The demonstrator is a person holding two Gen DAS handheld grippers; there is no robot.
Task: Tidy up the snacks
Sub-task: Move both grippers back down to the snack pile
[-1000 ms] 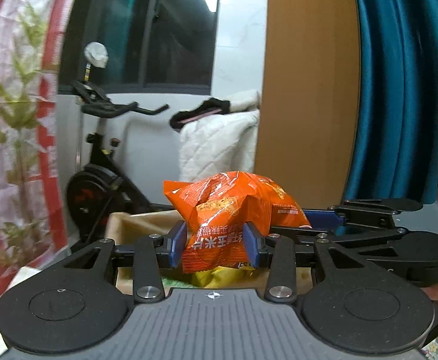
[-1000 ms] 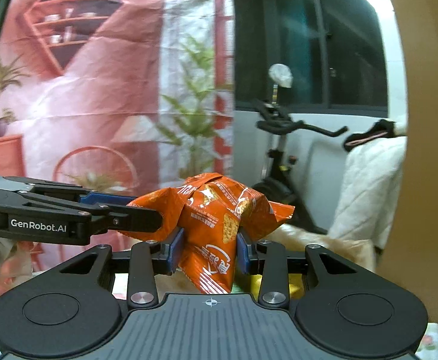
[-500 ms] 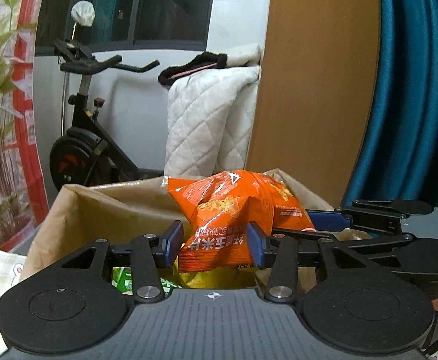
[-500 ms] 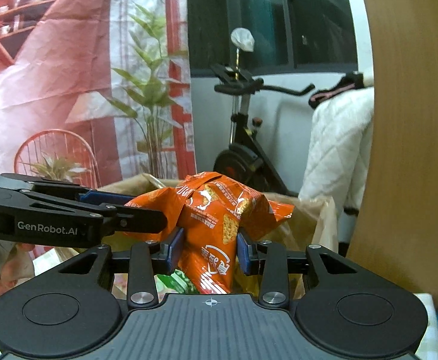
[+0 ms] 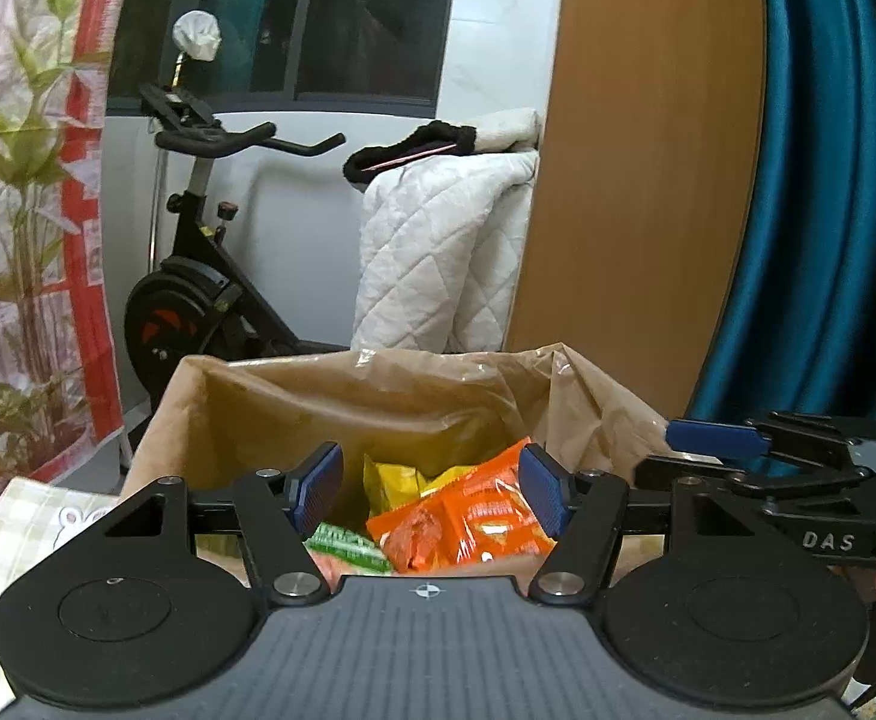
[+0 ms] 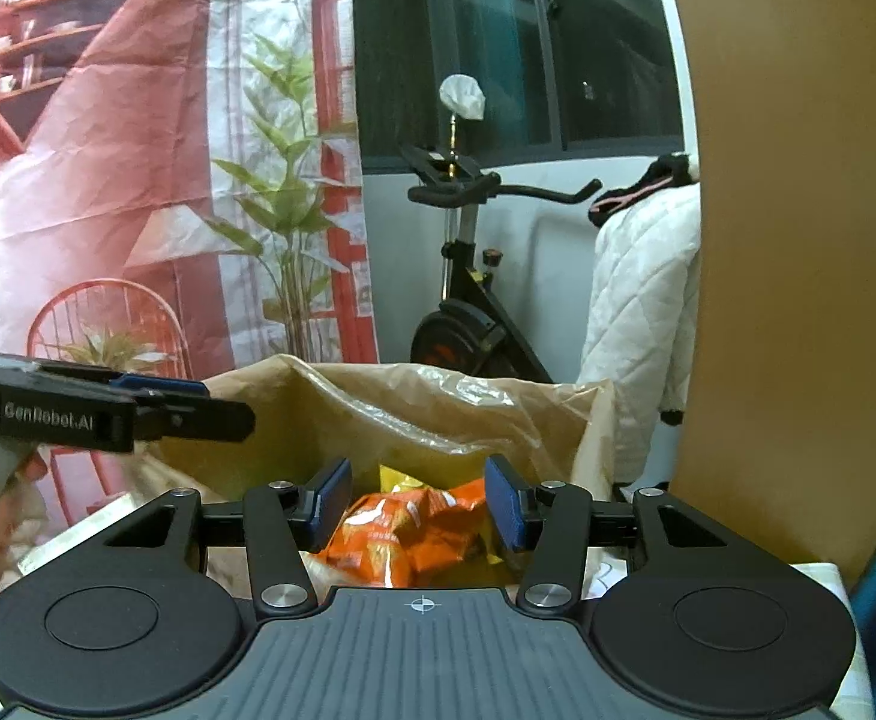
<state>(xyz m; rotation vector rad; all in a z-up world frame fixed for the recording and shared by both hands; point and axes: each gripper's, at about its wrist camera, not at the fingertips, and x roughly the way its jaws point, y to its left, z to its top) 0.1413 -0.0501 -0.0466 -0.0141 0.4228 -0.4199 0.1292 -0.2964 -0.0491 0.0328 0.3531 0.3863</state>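
An orange snack bag (image 5: 468, 525) lies inside a box lined with a brown plastic bag (image 5: 342, 402), on top of a yellow pack (image 5: 393, 477) and a green pack (image 5: 345, 546). My left gripper (image 5: 432, 489) is open and empty just above the box. My right gripper (image 6: 417, 504) is open and empty above the same orange bag (image 6: 405, 534), over the lined box (image 6: 438, 402). Each gripper shows at the edge of the other's view.
A checked tablecloth (image 5: 24, 516) covers the table under the box. Behind stand an exercise bike (image 5: 192, 276), a white quilt (image 5: 438, 252), a wooden panel (image 5: 636, 180) and a teal curtain (image 5: 828, 210). A printed red backdrop (image 6: 108, 180) hangs at left.
Both grippers held the orange bag and lowered it over the box. Both have opened, and the bag has dropped into the box.
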